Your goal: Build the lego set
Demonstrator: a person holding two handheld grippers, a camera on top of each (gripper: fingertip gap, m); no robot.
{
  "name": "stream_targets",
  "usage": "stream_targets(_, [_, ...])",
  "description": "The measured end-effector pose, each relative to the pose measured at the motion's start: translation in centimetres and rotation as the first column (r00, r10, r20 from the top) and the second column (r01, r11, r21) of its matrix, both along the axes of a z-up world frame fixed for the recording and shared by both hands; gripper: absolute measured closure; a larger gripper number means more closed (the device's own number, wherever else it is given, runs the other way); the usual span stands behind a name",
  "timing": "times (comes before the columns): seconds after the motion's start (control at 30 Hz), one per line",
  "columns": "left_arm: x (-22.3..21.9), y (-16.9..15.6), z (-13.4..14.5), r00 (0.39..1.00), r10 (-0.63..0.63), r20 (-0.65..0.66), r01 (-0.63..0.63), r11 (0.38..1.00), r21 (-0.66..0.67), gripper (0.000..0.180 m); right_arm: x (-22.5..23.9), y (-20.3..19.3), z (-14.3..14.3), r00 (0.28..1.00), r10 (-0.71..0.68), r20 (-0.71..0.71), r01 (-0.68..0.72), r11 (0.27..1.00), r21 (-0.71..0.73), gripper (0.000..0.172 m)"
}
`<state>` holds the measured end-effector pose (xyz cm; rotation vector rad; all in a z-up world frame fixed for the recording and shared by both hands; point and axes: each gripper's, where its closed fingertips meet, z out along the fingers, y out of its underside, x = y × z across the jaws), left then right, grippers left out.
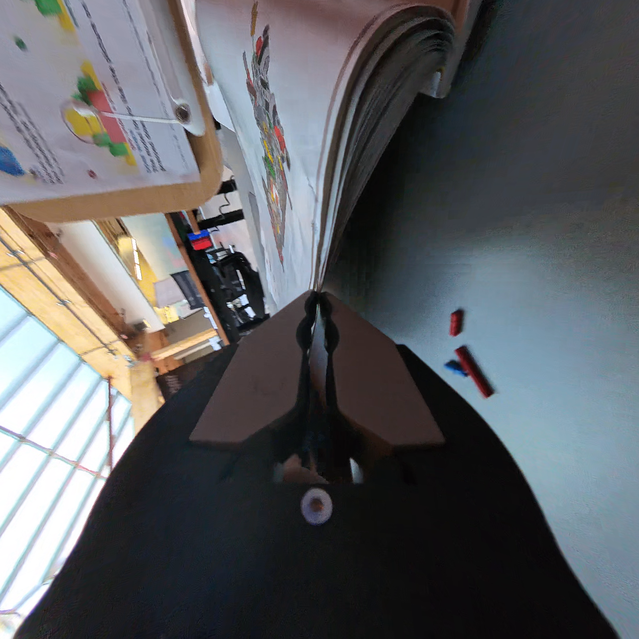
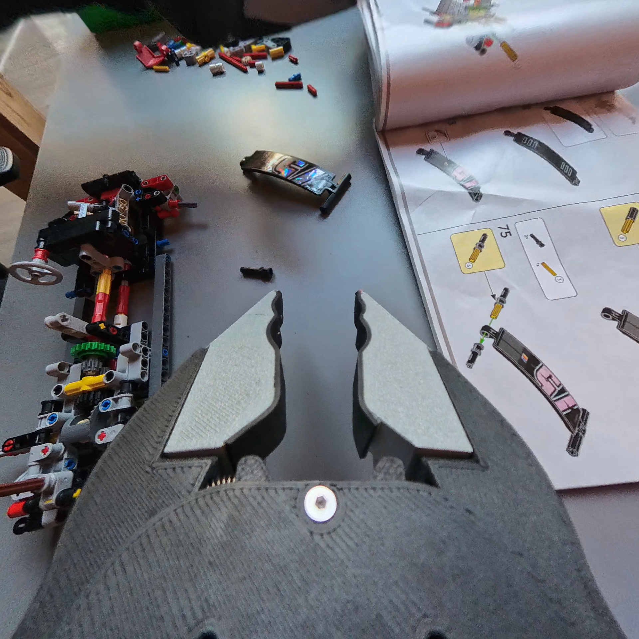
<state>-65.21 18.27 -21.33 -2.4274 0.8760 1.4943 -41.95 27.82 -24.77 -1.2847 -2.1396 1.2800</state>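
Note:
My left gripper (image 1: 316,301) is shut on the edge of a page (image 1: 304,121) of the instruction booklet and holds it lifted off the stack of pages (image 1: 390,103). A thin strip of paper shows between the pads. In the right wrist view the same page (image 2: 501,62) curls up over the open booklet (image 2: 518,276). My right gripper (image 2: 318,301) is open and empty above the grey table (image 2: 207,121). A small black pin (image 2: 256,272) lies just ahead of its left fingertip. A curved black panel with a shiny sticker (image 2: 297,173) lies farther ahead.
A part-built brick vehicle chassis (image 2: 96,328) lies along the table's left side. A pile of loose small pieces (image 2: 221,55) sits at the far end. Red pieces (image 1: 472,371) and a blue one (image 1: 454,367) lie near the booklet. A wooden board with a printed sheet (image 1: 103,103) is beyond. The grippers' ends are close to 25 cm from one another.

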Motion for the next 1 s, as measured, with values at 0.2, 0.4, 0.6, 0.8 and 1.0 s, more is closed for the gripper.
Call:
stream_targets(0.2, [3.0,3.4,7.0,0.998,-0.055,-0.041,0.046,0.98,-0.196,0.18,0.1,0.3,-0.3,1.0,0.001,0.018,-0.001,1.0,-0.014,0.134])
stream_targets(0.4, [4.6,6.4,11.7,0.999,0.0,-0.04,-0.011,0.961,-0.277,0.18,0.2,1.0,0.5,1.0,-0.014,-0.023,0.014,1.0,-0.008,0.137])
stream_targets(0.6, [4.4,7.2,12.1,0.998,0.052,-0.021,-0.056,0.961,-0.271,0.18,0.2,1.9,1.0,0.998,-0.037,-0.042,0.037,0.999,-0.016,0.138])
stream_targets(0.8, [5.1,5.3,9.4,0.995,0.063,0.078,-0.045,0.975,-0.216,0.18,0.5,2.4,1.4,0.998,-0.033,-0.05,0.032,0.999,-0.025,0.137])
stream_targets(1.0, [4.7,0.7,2.4,0.963,0.126,0.24,-0.089,0.983,-0.158,0.18,1.5,1.8,0.9,0.997,0.066,-0.035,-0.066,0.998,-0.001,0.138])
